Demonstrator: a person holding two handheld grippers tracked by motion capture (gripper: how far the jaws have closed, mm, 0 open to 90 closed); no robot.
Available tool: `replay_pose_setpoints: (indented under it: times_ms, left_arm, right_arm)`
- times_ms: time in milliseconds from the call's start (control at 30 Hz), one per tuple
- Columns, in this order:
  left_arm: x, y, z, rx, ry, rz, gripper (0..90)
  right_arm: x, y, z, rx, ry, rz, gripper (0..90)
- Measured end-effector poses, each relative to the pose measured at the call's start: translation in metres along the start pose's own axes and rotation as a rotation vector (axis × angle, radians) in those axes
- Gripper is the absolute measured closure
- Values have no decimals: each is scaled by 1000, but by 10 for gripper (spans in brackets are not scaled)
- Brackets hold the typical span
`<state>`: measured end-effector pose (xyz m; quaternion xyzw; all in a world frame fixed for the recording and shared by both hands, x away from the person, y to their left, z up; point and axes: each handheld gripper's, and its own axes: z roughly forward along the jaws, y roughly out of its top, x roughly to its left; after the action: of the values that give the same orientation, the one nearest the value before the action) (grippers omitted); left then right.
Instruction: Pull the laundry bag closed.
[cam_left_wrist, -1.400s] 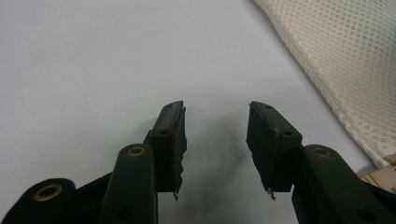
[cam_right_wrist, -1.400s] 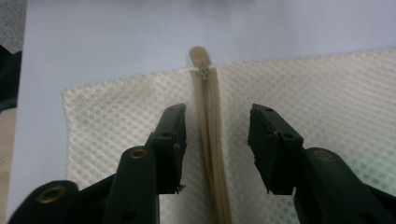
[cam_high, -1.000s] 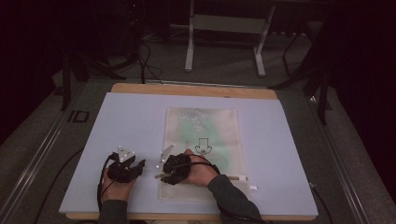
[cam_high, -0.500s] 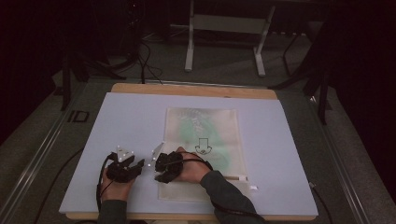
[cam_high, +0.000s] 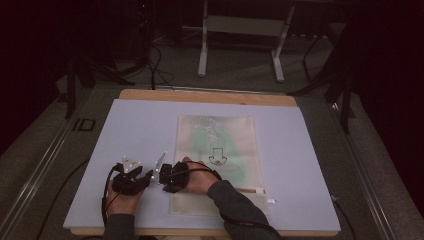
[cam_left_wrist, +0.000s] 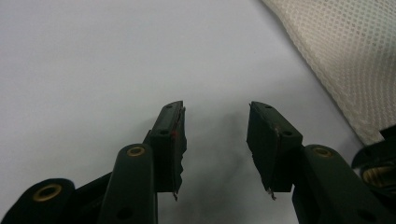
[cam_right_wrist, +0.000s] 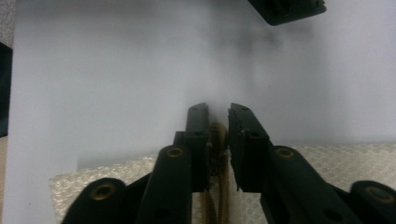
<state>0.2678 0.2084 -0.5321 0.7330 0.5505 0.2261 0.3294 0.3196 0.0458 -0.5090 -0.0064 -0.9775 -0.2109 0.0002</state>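
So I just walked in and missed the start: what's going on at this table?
A person works a mesh bag lying flat on the table, a hand-held gripper in each hand. The right hand-held gripper is closed on the bag's zipper pull at its near left corner. The left hand-held gripper sits open beside it over the bare table, holding nothing.

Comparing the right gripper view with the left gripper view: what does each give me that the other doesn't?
Right gripper view: the right gripper has its jaws nearly shut on a tan zipper pull at the edge of the mesh bag; part of the other gripper sits at the top. Left gripper view: the left gripper is open over the bare white table mat, holding nothing, with the bag's corner off to its right. Both show the mesh bag and the white mat.
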Motion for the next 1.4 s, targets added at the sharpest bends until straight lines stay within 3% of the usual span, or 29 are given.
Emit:
replay_pose_setpoints:
  times_ms: [333,633,900,1100,1400]
  left_arm:
    - [0,0,0,0,1,-1,559]
    - [-2,0,-1,0,-4,5,560]
    - [-5,1,-2,-10,-20,19,582]
    - [-9,1,-1,-8,-45,37,598]
    - [-15,2,0,-3,-76,53,631]
  right_arm:
    - [1,0,-4,-25,-1,-11,808]
    - [6,-6,-22,-57,-19,-17,807]
    - [6,-24,-29,-61,-20,6,808]
    - [1,-36,-26,-71,4,38,803]
    - [-3,-39,-20,-81,42,72,801]
